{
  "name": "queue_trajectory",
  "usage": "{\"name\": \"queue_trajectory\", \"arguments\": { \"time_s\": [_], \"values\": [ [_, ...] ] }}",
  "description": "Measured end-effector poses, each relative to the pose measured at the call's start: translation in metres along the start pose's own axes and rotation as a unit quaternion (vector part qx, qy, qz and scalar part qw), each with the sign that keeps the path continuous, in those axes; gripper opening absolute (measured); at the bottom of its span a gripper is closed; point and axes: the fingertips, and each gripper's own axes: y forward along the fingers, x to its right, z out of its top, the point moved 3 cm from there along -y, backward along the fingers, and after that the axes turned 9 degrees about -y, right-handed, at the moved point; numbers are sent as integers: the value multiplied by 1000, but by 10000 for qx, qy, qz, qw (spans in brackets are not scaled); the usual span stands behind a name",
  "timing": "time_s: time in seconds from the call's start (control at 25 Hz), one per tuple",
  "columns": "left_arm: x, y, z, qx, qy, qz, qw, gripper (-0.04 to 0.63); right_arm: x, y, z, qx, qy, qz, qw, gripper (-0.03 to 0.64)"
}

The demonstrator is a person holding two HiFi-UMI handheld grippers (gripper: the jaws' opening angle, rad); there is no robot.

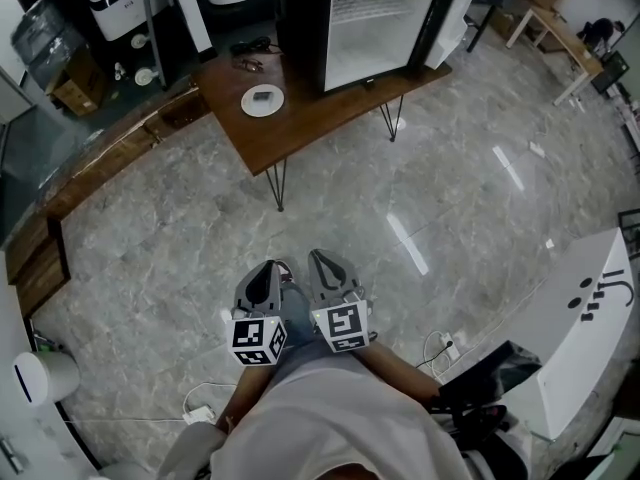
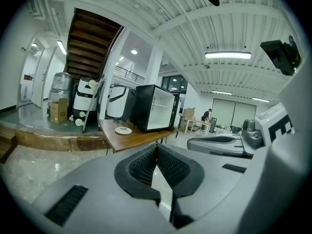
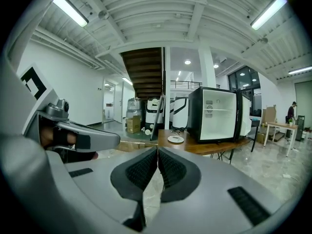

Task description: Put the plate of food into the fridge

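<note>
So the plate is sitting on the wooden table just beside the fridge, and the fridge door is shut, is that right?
Not quite: the fridge has its door open, and the head view shows its white inside. The rest holds: the plate sits on the wooden table just beside the fridge.

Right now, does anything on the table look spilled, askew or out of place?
Nothing stands out. The plate sits flat on the wooden table, left of the fridge, whose door hangs open. No spill shows.

No legible text or signs
</note>
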Motion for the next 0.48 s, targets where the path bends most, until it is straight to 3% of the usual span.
{"name": "queue_trajectory", "arguments": {
  "time_s": [0.2, 0.48],
  "values": [
    [-24, 48, 27, 48, -43, -104, 9999, 18, 20, 51, 13, -20, -72, -50, 10000, 18],
    [-64, 125, 94, 177, 20, -273, 9995, 18, 43, 145, 51, 20, -131, 29, 9999, 18]
  ]
}}
